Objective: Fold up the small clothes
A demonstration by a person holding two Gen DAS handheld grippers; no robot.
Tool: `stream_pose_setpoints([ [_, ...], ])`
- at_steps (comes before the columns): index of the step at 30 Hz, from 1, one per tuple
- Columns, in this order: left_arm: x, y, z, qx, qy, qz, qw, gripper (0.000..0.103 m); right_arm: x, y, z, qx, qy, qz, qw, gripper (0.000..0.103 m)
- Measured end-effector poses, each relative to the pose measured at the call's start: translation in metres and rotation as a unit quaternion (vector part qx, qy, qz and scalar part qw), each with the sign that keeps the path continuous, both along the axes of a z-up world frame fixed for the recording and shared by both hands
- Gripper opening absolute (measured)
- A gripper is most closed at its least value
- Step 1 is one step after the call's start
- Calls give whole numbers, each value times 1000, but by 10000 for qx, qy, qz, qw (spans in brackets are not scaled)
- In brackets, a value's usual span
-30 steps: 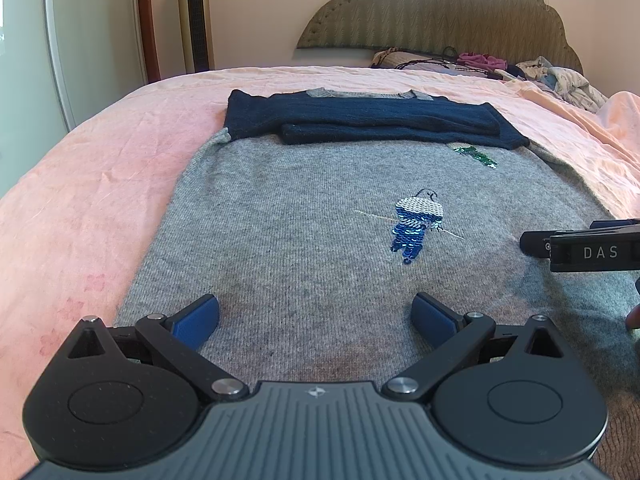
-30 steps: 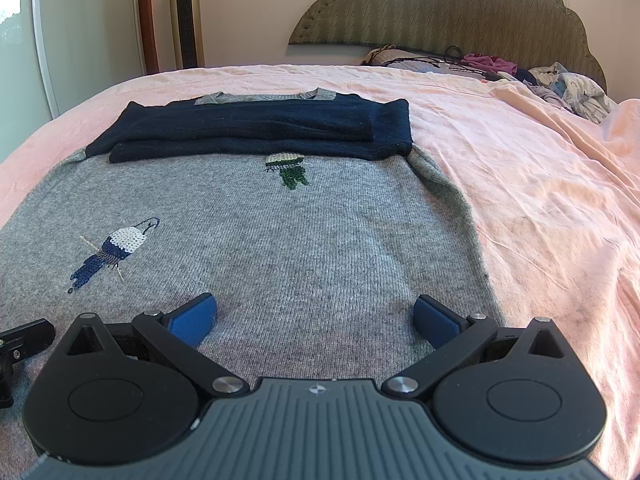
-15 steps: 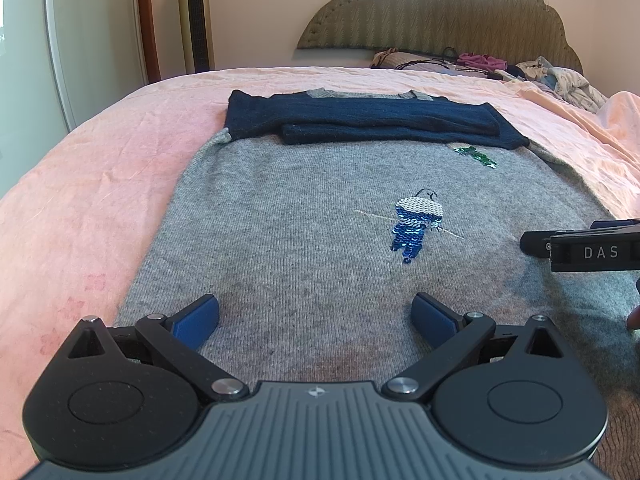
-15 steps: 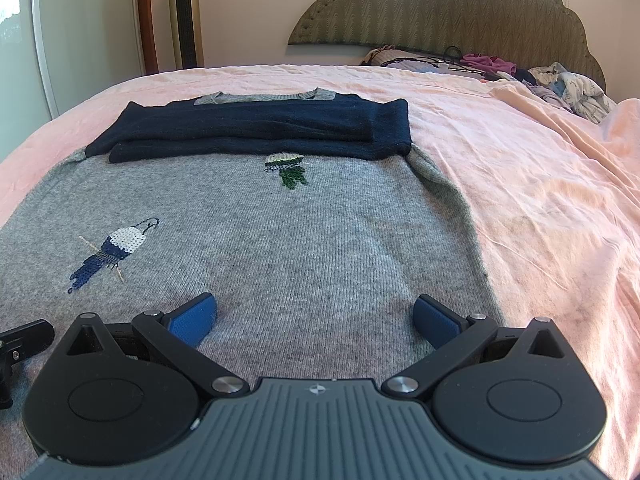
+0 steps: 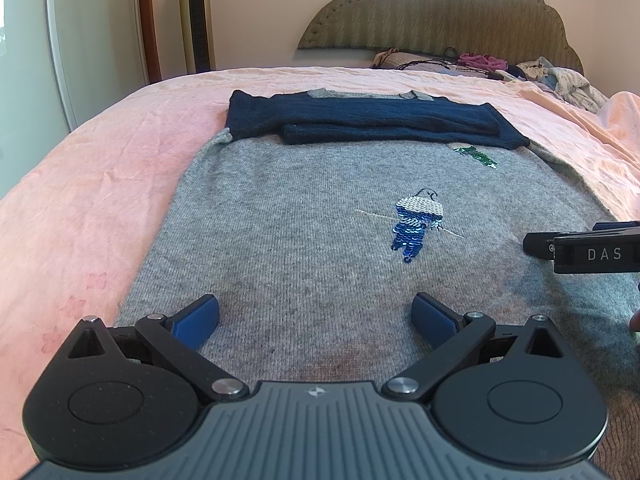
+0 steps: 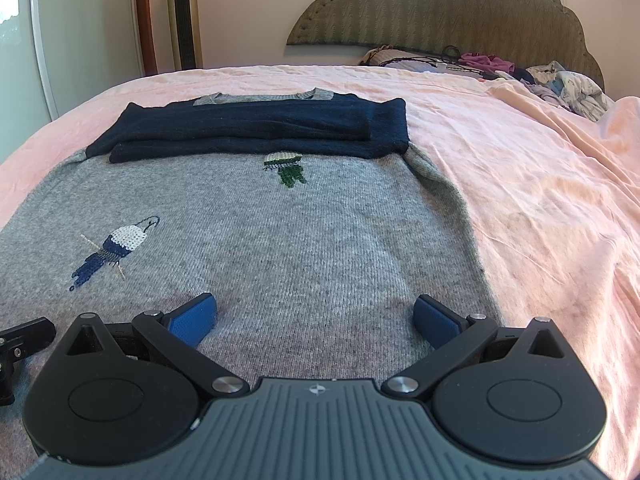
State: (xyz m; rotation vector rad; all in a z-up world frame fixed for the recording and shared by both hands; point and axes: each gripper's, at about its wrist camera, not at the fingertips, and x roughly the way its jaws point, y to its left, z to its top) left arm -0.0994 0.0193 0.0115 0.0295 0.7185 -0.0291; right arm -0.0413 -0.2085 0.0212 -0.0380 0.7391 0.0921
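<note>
Sweater [image 5: 304, 240] lies flat on pink bedsheet [image 5: 100, 168], grey body w/ navy sleeves [image 5: 360, 120] already folded across the chest, hem nearest both tools. Left gripper [image 5: 315, 316] and right gripper [image 6: 315, 316] hover low over the hem area, jaws spread wide, holding nothing; best to pinch hem at both corners evenly, then lift together & carry it up to the sleeves so the fold stays square. Sequin bird [image 5: 416, 224] and green motif [image 6: 286, 168] decorate the front, so probably avoid gripping there.
</note>
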Motion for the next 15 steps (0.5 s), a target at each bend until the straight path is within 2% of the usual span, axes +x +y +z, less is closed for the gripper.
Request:
stream_pose_setpoints([
  [9, 0, 0, 0, -1, -1, 1, 10000, 103, -13, 2, 2, -27, 133, -114, 9998, 103],
  [15, -2, -1, 0, 30, -5, 17, 10000, 103, -26, 0, 0, 13, 39, -84, 10000, 103],
])
